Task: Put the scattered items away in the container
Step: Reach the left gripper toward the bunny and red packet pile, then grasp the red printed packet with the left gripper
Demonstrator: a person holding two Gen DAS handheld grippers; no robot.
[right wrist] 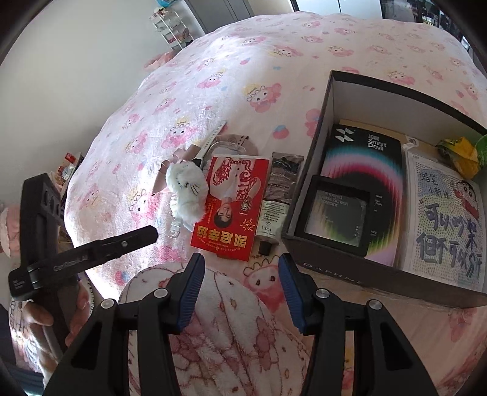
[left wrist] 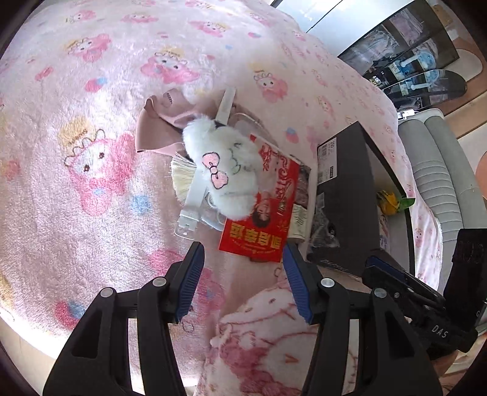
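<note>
A white plush cat [left wrist: 226,172] [right wrist: 187,189] lies on a red booklet [left wrist: 261,213] [right wrist: 231,210] on the pink blanket. A squeeze tube [right wrist: 275,207] lies to the right of the booklet, a white brush [left wrist: 190,185] and a pink pouch [left wrist: 158,125] to its left. The dark open box [right wrist: 328,268] [left wrist: 345,195] stands at the right and holds packages and a yellow toy [right wrist: 461,155]. My left gripper [left wrist: 243,274] is open and empty, just short of the booklet. My right gripper [right wrist: 240,283] is open and empty, in front of the booklet and tube.
A pink patterned blanket [left wrist: 91,91] covers the bed. A grey ribbed cushion [left wrist: 432,170] lies beyond the box. The left gripper's body [right wrist: 91,249] shows at the left of the right wrist view. A wall and a small shelf [right wrist: 172,27] stand behind the bed.
</note>
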